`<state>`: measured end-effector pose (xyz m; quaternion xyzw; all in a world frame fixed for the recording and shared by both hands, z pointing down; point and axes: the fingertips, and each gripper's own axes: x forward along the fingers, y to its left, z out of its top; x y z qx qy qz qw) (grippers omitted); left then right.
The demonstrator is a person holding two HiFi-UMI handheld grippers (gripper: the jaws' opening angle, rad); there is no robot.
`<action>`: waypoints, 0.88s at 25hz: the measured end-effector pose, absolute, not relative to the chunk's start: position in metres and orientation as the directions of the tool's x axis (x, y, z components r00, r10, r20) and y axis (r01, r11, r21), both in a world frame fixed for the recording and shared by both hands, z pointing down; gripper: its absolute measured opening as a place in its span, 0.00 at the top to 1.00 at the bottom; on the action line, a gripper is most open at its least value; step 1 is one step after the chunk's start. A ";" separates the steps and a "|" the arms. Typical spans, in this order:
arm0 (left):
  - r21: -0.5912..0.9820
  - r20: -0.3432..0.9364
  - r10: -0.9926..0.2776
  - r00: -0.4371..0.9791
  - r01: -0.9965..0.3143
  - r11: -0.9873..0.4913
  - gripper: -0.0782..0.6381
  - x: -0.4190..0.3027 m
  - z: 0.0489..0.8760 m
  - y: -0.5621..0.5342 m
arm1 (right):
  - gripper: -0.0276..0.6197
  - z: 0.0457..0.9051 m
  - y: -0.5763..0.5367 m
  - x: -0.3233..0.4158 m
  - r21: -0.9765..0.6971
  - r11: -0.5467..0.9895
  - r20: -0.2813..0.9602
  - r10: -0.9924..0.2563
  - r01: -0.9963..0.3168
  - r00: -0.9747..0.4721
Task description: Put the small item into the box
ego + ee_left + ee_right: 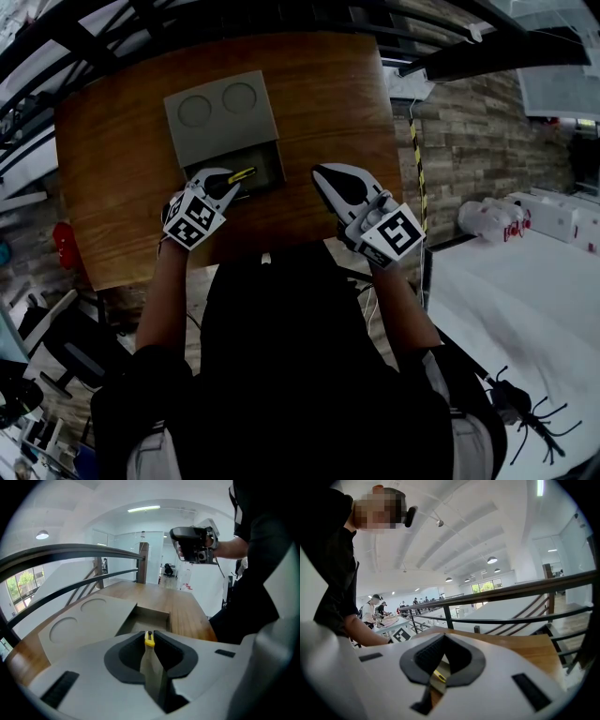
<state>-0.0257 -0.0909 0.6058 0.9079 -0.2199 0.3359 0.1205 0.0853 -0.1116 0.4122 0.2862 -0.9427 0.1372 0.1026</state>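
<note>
The head view is dim and contrasty: the glossy brown wooden desk (pixel 112 159) carries a soft sheen, while the person's black top (pixel 281 356) sinks into near-featureless shadow. Both gripper views are bright, lit by a white ceiling strip light (pixel 144 509) and round pendant lamps (pixel 491 560). Fisheye distortion bows the black handrail (pixel 70 551), and dark vignetting rims each frame. Close to the lens, the white left gripper (pixel 149 633) and the yellow-tipped small item (pixel 149 641) in its jaws look soft.
</note>
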 end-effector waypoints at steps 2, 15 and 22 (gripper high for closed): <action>0.075 0.677 -0.308 0.668 -0.479 -0.875 0.79 -0.027 0.609 -0.091 | 0.94 0.413 -0.114 0.087 -0.200 0.796 0.273 -0.515 -0.571 -0.813; 0.091 0.768 -0.243 0.593 -0.475 -0.875 0.81 -0.033 0.634 -0.085 | 0.94 0.411 -0.118 0.088 -0.239 0.774 0.246 -0.536 -0.587 -0.808; 0.114 0.793 -0.216 0.570 -0.486 -0.867 0.82 -0.031 0.641 -0.087 | 0.94 0.410 -0.119 0.089 -0.244 0.770 0.241 -0.541 -0.589 -0.806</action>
